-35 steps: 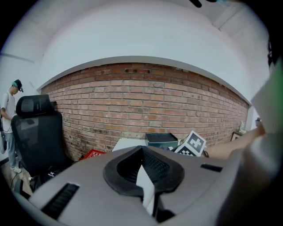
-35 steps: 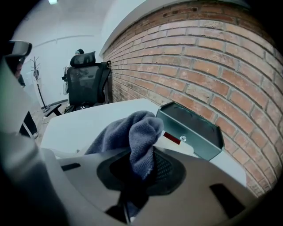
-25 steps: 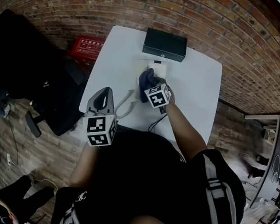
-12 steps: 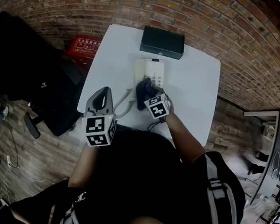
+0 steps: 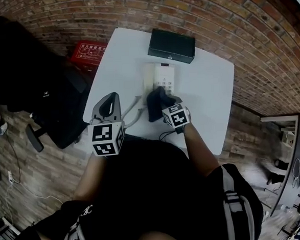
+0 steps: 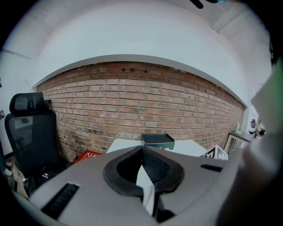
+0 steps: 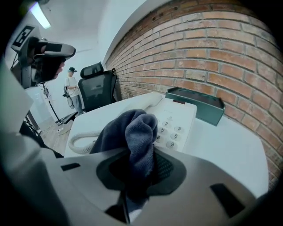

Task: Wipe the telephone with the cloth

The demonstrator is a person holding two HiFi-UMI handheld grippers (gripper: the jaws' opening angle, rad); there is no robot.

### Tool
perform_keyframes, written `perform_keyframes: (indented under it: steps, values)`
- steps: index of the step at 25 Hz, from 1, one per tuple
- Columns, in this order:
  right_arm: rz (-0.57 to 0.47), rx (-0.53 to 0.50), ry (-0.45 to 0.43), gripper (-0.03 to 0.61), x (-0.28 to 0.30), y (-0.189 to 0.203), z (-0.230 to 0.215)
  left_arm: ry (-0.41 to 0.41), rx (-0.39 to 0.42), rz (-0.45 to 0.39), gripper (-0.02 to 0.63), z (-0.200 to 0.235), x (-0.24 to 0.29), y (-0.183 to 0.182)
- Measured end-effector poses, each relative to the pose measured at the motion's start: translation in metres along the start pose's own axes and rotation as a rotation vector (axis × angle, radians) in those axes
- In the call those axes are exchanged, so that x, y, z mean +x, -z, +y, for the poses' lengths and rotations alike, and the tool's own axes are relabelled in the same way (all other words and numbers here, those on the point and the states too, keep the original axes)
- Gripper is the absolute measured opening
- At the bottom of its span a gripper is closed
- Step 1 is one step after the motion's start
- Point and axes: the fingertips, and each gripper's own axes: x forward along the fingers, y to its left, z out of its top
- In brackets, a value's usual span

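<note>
On white tabletop [image 5: 209, 87], pressed dark blue terry cloth [image 7: 132, 132] against near end of cream push-button telephone [image 7: 179, 117], beside keypad. Held cloth fold pinched between closed jaws of right gripper [image 7: 141, 165]; carried left gripper [image 6: 143, 152] empty, jaws together, off table's near edge. Judged mid-wipe; next stroke probably called for light pressure across keys toward far end.

Brick wall [image 5: 208, 5], wood floor [image 5: 51, 167], black chair [image 5: 31, 74]

The cloth [image 5: 155, 104] hides the near end of the telephone [image 5: 162, 76].
</note>
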Motion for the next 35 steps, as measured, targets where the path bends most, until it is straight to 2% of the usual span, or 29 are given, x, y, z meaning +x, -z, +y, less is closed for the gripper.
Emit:
perform_keyframes:
  steps: [7,16,24,30,35]
  values:
    - [-0.004,0.102,0.027,0.058,-0.014,0.014,-0.028,-0.009,-0.010,0.011,-0.003,0.003,-0.003,0.007]
    - [-0.012,0.133,0.092,0.057,-0.029,0.025,-0.056,-0.017,0.005,0.011,-0.003,0.001,-0.007,0.006]
    - [-0.031,0.127,0.166,0.057,-0.021,0.010,-0.068,-0.016,0.019,0.011,-0.003,-0.003,-0.008,0.005]
    - [-0.043,0.107,0.185,0.057,-0.015,-0.004,-0.081,-0.029,0.022,0.007,-0.003,-0.001,-0.013,0.005]
    - [-0.064,0.145,0.200,0.057,-0.008,-0.021,-0.097,-0.038,0.025,0.010,-0.003,-0.002,-0.016,0.006]
